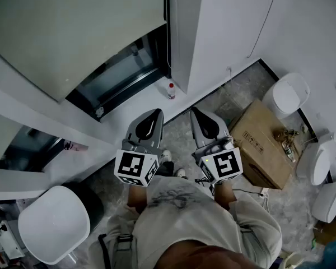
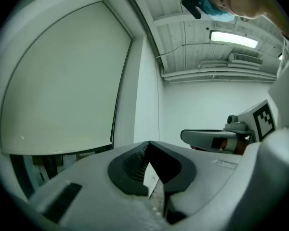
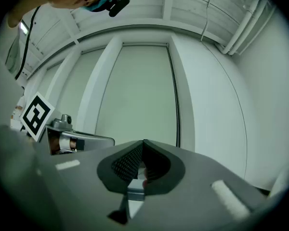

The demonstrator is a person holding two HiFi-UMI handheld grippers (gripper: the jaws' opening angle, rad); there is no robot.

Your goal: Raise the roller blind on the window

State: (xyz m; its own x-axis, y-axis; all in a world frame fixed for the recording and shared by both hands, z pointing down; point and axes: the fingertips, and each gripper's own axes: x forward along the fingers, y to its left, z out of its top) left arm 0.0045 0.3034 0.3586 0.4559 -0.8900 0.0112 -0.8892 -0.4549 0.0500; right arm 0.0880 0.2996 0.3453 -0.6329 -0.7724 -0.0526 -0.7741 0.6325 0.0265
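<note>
The roller blind [image 1: 73, 27] hung lowered, ahead and left of both grippers. What looked like its pull cord [image 1: 168, 49] ran vertically ahead of the left gripper [image 1: 155, 115], the nearer one. It and the right gripper [image 1: 197, 113] were both closed and empty.

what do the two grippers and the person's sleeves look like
Both the left gripper and right gripper are smooth grey tapered shells with black ribbed pads. Each carries a white cube with black square markers. The person wears a pale shirt with a dark print.
</note>
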